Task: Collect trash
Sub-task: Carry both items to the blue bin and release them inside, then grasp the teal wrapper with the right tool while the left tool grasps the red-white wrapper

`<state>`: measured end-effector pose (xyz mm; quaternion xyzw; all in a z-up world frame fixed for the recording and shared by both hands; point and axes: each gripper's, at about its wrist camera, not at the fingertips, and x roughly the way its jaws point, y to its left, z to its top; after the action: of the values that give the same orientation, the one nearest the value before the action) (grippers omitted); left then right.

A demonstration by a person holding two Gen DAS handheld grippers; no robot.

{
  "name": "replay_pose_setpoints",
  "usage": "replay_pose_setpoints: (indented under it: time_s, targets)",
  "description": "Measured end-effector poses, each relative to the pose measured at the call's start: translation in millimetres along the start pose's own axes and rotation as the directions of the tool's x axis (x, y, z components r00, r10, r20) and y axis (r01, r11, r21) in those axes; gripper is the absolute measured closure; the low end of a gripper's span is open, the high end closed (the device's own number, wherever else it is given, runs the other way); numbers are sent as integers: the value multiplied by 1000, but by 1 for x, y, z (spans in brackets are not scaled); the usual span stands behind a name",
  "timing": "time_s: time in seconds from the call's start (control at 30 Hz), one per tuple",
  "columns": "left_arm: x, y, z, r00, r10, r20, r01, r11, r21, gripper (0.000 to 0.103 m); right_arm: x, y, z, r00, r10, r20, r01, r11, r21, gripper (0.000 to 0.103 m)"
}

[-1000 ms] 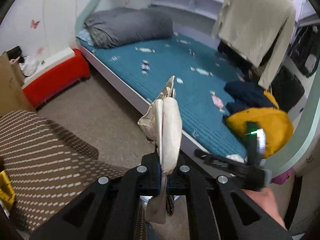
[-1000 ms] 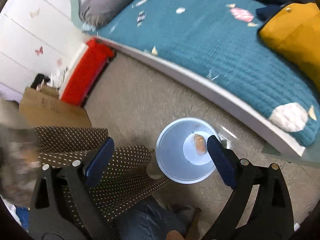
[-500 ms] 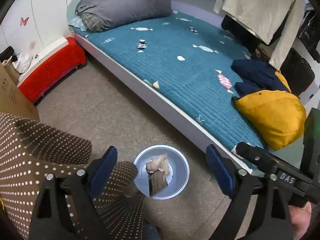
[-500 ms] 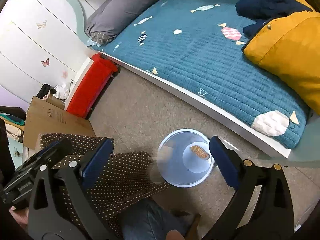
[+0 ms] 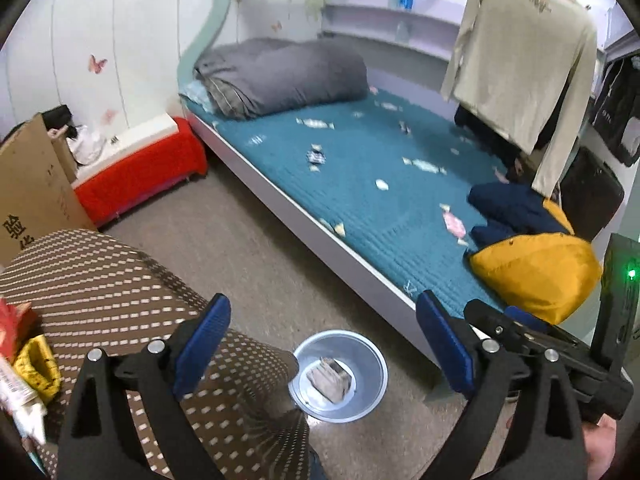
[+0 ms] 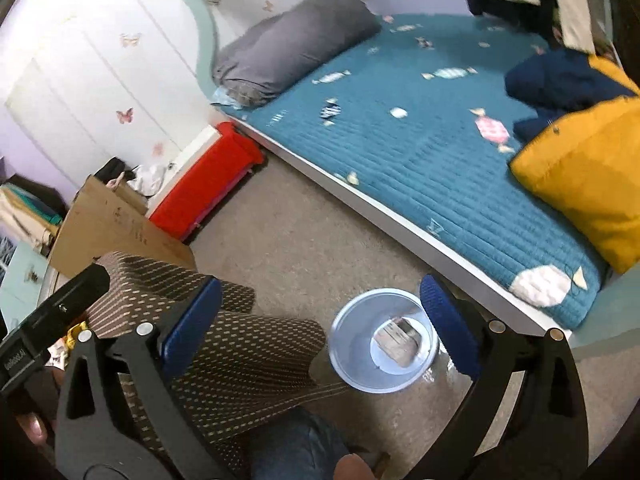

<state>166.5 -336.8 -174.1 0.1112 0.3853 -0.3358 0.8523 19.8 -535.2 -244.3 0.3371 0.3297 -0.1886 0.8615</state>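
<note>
A pale blue round bin (image 5: 366,356) stands on the carpet beside the bed, and a crumpled paper wrapper (image 5: 330,378) lies at its bottom. My left gripper (image 5: 322,312) hangs above the bin with its jaws opening and nothing between its blue pads. The right gripper (image 6: 320,292) is open and empty too, above the same bin (image 6: 352,340) and wrapper (image 6: 396,340). Each gripper's black body shows in the other's view: the right one (image 5: 520,332), the left one (image 6: 52,320). Red and yellow wrappers (image 5: 24,344) lie on the table at far left.
A table under a brown dotted cloth (image 5: 100,280) sits just left of the bin. The teal bed (image 5: 360,184) carries a grey duvet, a yellow jacket (image 5: 536,272) and dark clothes. A red box (image 5: 136,176) and cardboard (image 5: 28,192) stand by the wall. A person's knee (image 6: 296,452) is below.
The left gripper, shut on a crumpled paper a second ago, opened; the paper fell into the bin. Both grippers rose, so more of the room shows.
</note>
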Motion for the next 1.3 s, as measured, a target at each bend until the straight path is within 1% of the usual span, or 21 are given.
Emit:
replay_pose_setpoints:
  time_s: [0.13,0.23,0.33,0.4,0.6,0.77,0.9,1.03,1.13,1.23,1.3]
  targets:
    - [-38,8,-5,997,15,72,-15,1000,-3,11,-21,29,0,999,30,21,-28,998,-57,6]
    - [-60,16,-9,994,19,105,-18,1000,-13,10,-32,50,-3,998,56,30,-53,994,-92,6]
    - [-77,26,-17,994,8,108,-4,999,-40,9,-44,75,-6,996,86,35,-81,987,-136,6]
    - [-86,34,-22,993,15,116,-9,999,-53,9,-49,90,-9,994,103,36,-96,982,-165,6]
    - [-119,59,-43,987,61,150,-52,997,-63,9,-68,135,-22,989,142,48,-126,961,-247,6]
    - [-147,87,-66,979,105,173,-91,992,-89,9,-80,171,-37,985,170,37,-150,938,-313,6]
    - [-167,118,-89,973,151,174,-128,983,-134,9,-84,206,-55,983,184,2,-170,914,-369,6]
    - [-188,154,-118,962,211,175,-177,966,-190,9,-78,247,-80,972,223,-68,-231,874,-427,6]
    - [-204,187,-145,948,273,162,-230,943,-242,9,-69,276,-102,959,251,-129,-283,838,-467,6]
    - [-215,211,-166,936,319,147,-271,923,-273,9,-58,306,-127,943,267,-197,-331,797,-506,6]
    - [-220,231,-182,930,346,122,-298,906,-299,9,-53,324,-145,936,266,-231,-350,774,-528,6]
